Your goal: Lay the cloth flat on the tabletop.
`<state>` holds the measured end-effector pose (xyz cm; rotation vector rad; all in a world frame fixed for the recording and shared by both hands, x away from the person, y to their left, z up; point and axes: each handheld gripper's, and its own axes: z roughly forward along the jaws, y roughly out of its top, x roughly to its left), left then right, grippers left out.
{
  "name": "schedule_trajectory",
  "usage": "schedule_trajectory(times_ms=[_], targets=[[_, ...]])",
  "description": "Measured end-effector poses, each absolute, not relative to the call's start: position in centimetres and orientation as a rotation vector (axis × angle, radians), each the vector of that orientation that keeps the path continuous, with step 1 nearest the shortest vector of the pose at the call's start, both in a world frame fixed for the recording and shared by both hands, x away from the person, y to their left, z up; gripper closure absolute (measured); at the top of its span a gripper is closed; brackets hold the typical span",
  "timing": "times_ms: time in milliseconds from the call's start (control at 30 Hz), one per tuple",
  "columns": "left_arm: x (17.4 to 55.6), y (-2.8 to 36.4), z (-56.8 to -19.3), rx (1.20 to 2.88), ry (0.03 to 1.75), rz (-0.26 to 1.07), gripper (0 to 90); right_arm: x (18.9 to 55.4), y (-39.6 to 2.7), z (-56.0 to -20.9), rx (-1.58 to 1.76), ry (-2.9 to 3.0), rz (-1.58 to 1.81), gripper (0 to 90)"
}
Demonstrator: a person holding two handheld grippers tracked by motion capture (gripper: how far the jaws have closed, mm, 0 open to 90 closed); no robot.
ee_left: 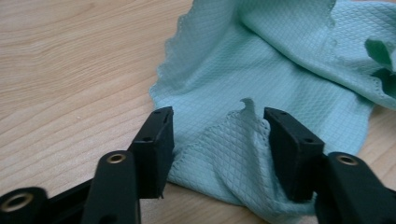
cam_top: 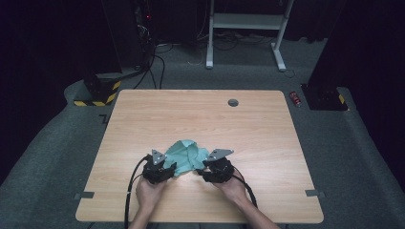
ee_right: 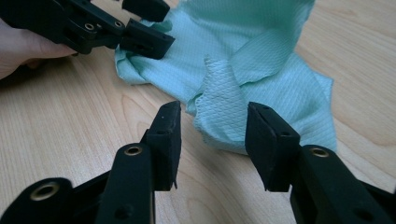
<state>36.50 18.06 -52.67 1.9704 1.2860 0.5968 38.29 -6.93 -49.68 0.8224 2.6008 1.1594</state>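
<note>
A crumpled teal cloth (cam_top: 188,155) lay on the wooden table (cam_top: 200,119), between and just ahead of both grippers. The left gripper (ee_left: 217,140) had its jaws apart, with a raised fold of the cloth standing between them; the fold brushed the right-hand jaw but was not pinched (the cloth's scalloped edge lay just beyond the tips). The right gripper (ee_right: 212,135) likewise stood with jaws apart, a puckered corner of the cloth just ahead of the gap, unclamped. Each gripper rested low near the table's front edge.
</note>
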Motion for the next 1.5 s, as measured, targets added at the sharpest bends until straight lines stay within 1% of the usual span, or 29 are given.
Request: schedule_trajectory(times_ms=[167,233,267,300,333,367,400,467,833,867,900,933,967,1000,1033,1067,1100,1133,1167,1267,1333,1367,1400,1467,1500], targets=[[36.5,18.1,-52.7,1.969,1.294,0.599,40.7,38.3,-6.5,-49.8,0.793,2.627,1.130,53.8],[36.5,18.1,-52.7,1.968,1.294,0.598,40.7,38.4,-6.3,-49.9,0.789,2.632,1.109,55.0],[36.5,18.1,-52.7,1.969,1.293,0.597,40.5,38.4,-6.1,-50.0,0.782,2.638,1.079,64.7],[36.5,18.1,-52.7,1.966,1.294,0.598,40.5,38.4,-6.0,-50.0,0.771,2.645,1.059,71.0],[36.5,18.1,-52.7,1.966,1.294,0.598,40.5,38.4,-6.0,-50.0,0.771,2.645,1.059,71.0],[36.5,18.1,-52.7,1.967,1.295,0.598,40.4,38.4,-6.1,-50.0,0.761,2.654,1.049,82.0],[36.5,18.1,-52.7,1.967,1.295,0.598,40.3,38.4,-6.1,-50.0,0.761,2.654,1.049,82.0],[36.5,18.1,-52.7,1.966,1.295,0.598,40.3,38.5,-6.3,-49.9,0.763,2.652,1.052,89.6],[36.5,18.1,-52.7,1.966,1.295,0.598,40.3,39.1,-8.9,-48.3,0.838,2.561,1.114,89.9],[36.5,18.1,-52.7,1.965,1.295,0.598,40.3,39.1,-9.3,-48.2,0.852,2.560,1.121,87.2],[36.5,18.1,-52.7,1.965,1.295,0.598,40.3,39.1,-9.3,-48.2,0.852,2.560,1.121,87.2],[36.5,18.1,-52.7,1.966,1.295,0.598,40.3,39.0,-9.4,-48.3,0.851,2.561,1.121,83.0],[36.5,18.1,-52.7,1.964,1.296,0.598,40.3,38.9,-9.3,-48.4,0.837,2.573,1.120,75.1],[36.5,18.1,-52.7,1.966,1.295,0.598,40.3,38.9,-9.3,-48.4,0.837,2.573,1.120,75.1],[36.5,18.1,-52.7,1.966,1.295,0.598,40.3,38.7,-8.8,-48.6,0.820,2.587,1.119,69.7],[36.5,18.1,-52.7,1.965,1.295,0.598,40.3,38.6,-8.5,-48.6,0.806,2.595,1.117,67.9],[36.5,18.1,-52.7,1.965,1.295,0.598,40.3,38.6,-8.5,-48.6,0.806,2.595,1.117,67.9],[36.5,18.1,-52.7,1.970,1.293,0.598,40.3,38.6,-7.7,-48.9,0.795,2.616,1.114,64.1],[36.5,18.1,-52.7,1.968,1.295,0.599,40.3,38.6,-7.7,-48.9,0.795,2.616,1.114,64.1],[36.5,18.1,-52.7,1.967,1.297,0.598,39.7,38.5,-6.2,-49.5,0.762,2.643,1.092,58.3],[36.5,18.1,-52.7,1.970,1.295,0.598,39.7,38.5,-5.4,-49.9,0.743,2.655,1.069,58.2],[36.5,18.1,-52.7,1.969,1.296,0.598,39.7,38.5,-5.1,-50.0,0.745,2.658,1.054,59.9],[36.5,18.1,-52.7,1.970,1.296,0.598,39.7,38.5,-4.8,-50.2,0.739,2.655,1.039,63.8],[36.5,18.1,-52.7,1.970,1.296,0.598,39.7,38.5,-4.6,-50.3,0.727,2.651,0.999,75.9],[36.5,18.1,-52.7,1.970,1.296,0.598,39.7,38.5,-4.6,-50.3,0.727,2.651,0.999,75.9]])
